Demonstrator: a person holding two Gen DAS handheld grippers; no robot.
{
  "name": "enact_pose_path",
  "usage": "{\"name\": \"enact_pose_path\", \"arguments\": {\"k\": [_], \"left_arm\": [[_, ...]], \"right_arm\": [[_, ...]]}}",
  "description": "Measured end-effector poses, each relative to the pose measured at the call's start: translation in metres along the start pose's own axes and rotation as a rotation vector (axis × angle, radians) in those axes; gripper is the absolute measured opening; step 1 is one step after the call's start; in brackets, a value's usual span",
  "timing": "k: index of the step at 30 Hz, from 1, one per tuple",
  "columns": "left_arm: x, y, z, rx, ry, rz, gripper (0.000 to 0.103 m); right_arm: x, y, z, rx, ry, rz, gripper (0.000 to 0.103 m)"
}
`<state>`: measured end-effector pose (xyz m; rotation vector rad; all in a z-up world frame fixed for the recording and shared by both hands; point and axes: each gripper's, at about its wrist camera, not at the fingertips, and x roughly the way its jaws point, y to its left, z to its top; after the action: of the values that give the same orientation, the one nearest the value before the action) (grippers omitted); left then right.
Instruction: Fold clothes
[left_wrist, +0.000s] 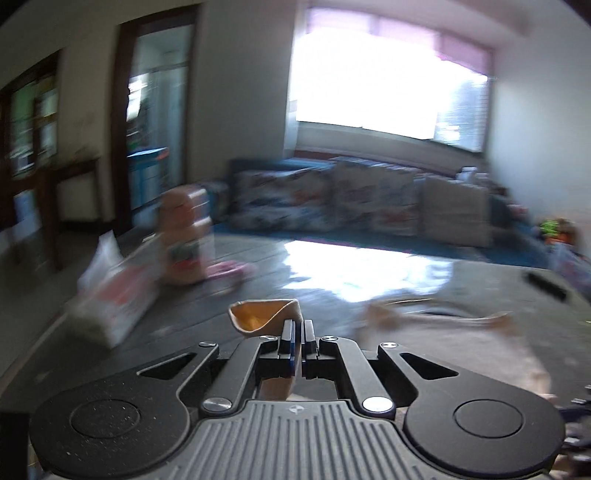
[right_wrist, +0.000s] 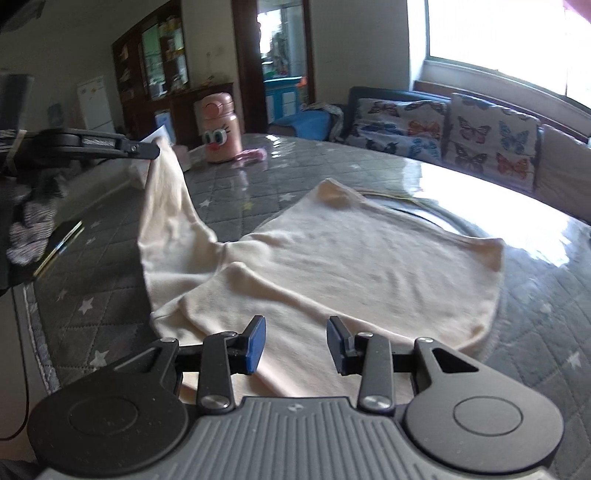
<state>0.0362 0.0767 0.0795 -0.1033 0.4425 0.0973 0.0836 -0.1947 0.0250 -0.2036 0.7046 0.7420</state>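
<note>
The cream garment (right_wrist: 332, 266) lies mostly flat on the grey quilted desk (right_wrist: 110, 295), which is dotted with white stars. The right wrist view shows this whole spread. It also shows 1 corner of the garment lifted off the desk at the left and drawn up to the left gripper (right_wrist: 157, 149), which is pressed together on the cloth. The left wrist view is heavily blurred and shows little of the garment (left_wrist: 266, 317) beyond a small curled fold pinched at the tips of the left gripper (left_wrist: 298, 328). The right gripper (right_wrist: 295, 343) is spread, its 2 blue pads (right_wrist: 256, 341) apart over the near edge of the garment with nothing pinched. A pink cartoon-faced bottle (right_wrist: 219, 127) stands at the desk's far side, sharp only in the right view. No writing can be read in either view.
</note>
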Motion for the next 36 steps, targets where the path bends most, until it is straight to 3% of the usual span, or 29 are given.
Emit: {"name": "enact_pose_path", "arguments": {"k": [9, 14, 19, 25, 31, 36], "left_arm": [[-0.015, -0.104, -0.009, 0.159, -0.004, -0.334, 0.003], [-0.003, -0.139, -0.029, 0.218, 0.088, -0.426, 0.004], [0.001, -0.146, -0.048, 0.259, 0.157, -0.477, 0.005], [-0.004, -0.127, -0.054, 0.27, 0.167, -0.448, 0.014], [0.017, -0.08, -0.06, 0.228, 0.213, -0.286, 0.014], [0.028, -0.048, -0.066, 0.192, 0.243, -0.198, 0.014]], "right_arm": [[-0.02, -0.03, -0.015, 0.088, -0.019, -0.045, 0.036], [-0.029, -0.043, -0.026, 0.128, -0.013, -0.075, 0.036], [-0.038, -0.052, -0.035, 0.156, 0.001, -0.098, 0.036], [-0.047, -0.061, -0.037, 0.198, 0.004, -0.093, 0.036], [-0.04, -0.065, -0.028, 0.251, -0.013, -0.063, 0.036], [-0.043, -0.068, -0.02, 0.28, -0.044, -0.063, 0.036]]}}
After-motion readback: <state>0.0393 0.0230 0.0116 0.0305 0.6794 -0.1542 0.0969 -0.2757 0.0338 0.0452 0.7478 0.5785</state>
